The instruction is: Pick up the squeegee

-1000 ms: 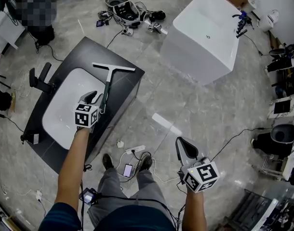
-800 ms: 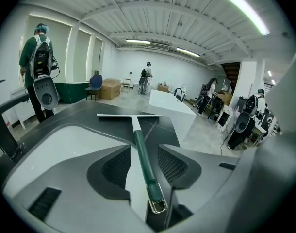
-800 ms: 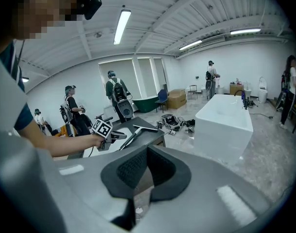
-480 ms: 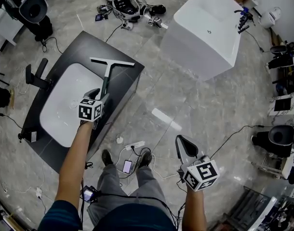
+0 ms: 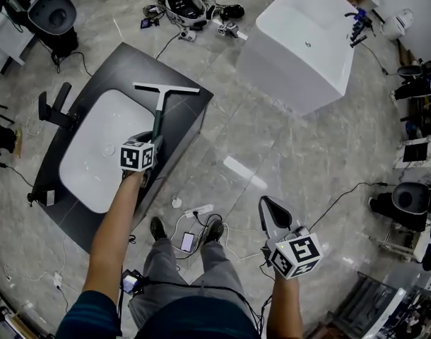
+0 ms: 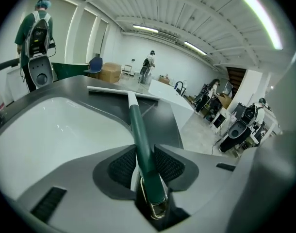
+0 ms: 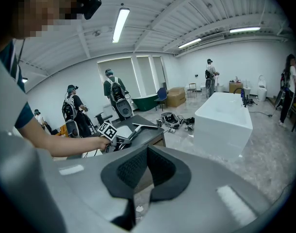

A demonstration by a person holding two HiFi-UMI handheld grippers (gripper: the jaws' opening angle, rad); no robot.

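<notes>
Your work surface (image 5: pixel 191 115) is a dark, matte slab set at an angle on a glossy grey marble-tile floor (image 5: pixel 272 154). A smooth white oval basin (image 5: pixel 95 154) is sunk into it, with a black angular faucet (image 5: pixel 56 111) at its far left edge. Well apart on the floor stands a boxy white freestanding bathtub (image 5: pixel 300 48), and cables and a white power strip (image 5: pixel 200 219) lie near your feet. The squeegee (image 5: pixel 160 115) lies flat on the bare dark strip just right of the basin. It is T-shaped, with a long, straight, pale blade at the far end and a slim, glossy, dark green handle running back toward you to a metal hanging loop. Your left tool (image 5: pixel 148 140) sits over the near end of that handle. Its jaws have just been closing, and the black ribbed pads (image 6: pixel 120 166) now press the green handle from both sides. Your right tool (image 5: pixel 269 207) hangs over the floor, well apart from the surface, with its jaw tips together and nothing between them.
</notes>
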